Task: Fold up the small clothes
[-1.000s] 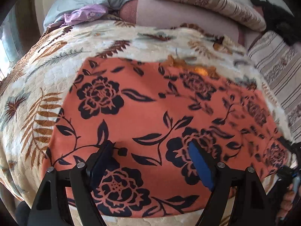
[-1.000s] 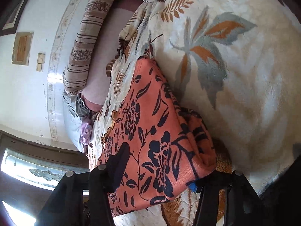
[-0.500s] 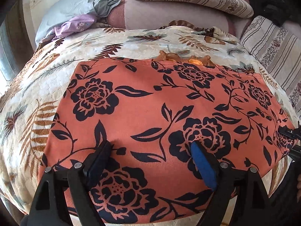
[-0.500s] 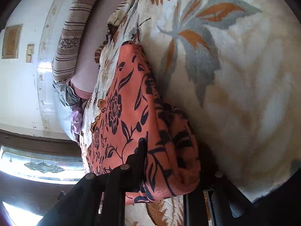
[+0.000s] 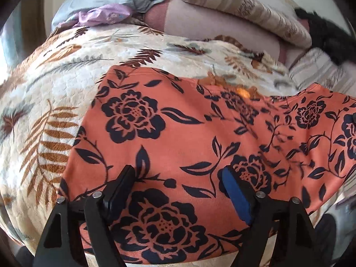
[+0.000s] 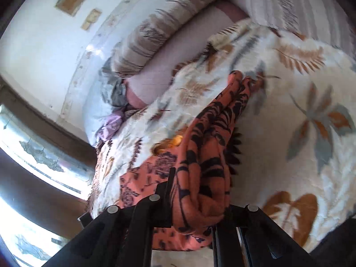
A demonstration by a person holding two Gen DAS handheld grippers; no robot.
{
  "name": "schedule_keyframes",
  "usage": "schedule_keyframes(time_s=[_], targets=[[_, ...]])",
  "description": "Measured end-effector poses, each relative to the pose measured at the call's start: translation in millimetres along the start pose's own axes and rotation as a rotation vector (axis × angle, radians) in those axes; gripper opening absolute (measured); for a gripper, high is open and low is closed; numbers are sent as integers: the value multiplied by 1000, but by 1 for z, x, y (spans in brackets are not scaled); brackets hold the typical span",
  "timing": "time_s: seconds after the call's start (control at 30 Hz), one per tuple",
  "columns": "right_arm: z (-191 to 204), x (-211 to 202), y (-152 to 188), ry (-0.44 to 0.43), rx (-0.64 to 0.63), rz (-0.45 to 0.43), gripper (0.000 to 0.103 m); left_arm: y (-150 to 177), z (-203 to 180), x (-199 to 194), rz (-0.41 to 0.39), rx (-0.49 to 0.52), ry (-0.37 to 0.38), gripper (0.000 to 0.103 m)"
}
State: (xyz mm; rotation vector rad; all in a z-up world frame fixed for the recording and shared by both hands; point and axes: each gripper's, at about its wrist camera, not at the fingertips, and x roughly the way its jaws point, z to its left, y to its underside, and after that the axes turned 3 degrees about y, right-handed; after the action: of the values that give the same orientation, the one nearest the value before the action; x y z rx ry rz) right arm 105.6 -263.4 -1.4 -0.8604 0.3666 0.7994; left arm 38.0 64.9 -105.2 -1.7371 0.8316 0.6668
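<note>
Orange floral garment (image 5: 178,138) lies spread on the bed's leaf-print blanket (image 5: 55,102), mostly flat over its left and middle. Right gripper (image 6: 195,202) is clenched on the garment's right edge, cloth bunched thick between its fingers and raised off the blanket; in the left wrist view that same side shows as a lifted flap at far right. Left gripper (image 5: 178,191) is released, jaws wide and narrowing slightly, fingers poised over the near-left part of the cloth; cannot tell whether the tips touch it, but nothing is pinched between them. Pillows (image 5: 244,11) and a grey-and-lilac bundle (image 5: 106,6) sit at the head of the bed, well apart from the garment. Progress, as judged: early. Garment laid out, one edge grasped, first fold only starting; no crease is set yet. Left to do: carry the raised edge across to the opposite side, lay it down, smooth, then fold again to a small packet. Any further clothes to fold are not identifiable here.
</note>
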Motion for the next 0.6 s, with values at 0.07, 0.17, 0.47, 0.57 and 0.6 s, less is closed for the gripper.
schedule_keyframes(time_s=[0.07, 0.17, 0.47, 0.57, 0.6], targets=[[60, 12, 7, -58, -113, 6, 10, -7, 29, -21, -65, -113, 1, 81], [127, 54, 44, -92, -260, 92, 10, -10, 79, -50, -152, -257, -10, 81], [113, 179, 126, -88, -147, 418, 10, 26, 154, -57, -212, -354, 14, 79], [141, 151, 97, -126, -217, 325, 10, 22, 151, -55, -217, -350, 40, 79], [151, 141, 92, -135, -240, 292, 10, 20, 150, -54, -211, -348, 63, 79]])
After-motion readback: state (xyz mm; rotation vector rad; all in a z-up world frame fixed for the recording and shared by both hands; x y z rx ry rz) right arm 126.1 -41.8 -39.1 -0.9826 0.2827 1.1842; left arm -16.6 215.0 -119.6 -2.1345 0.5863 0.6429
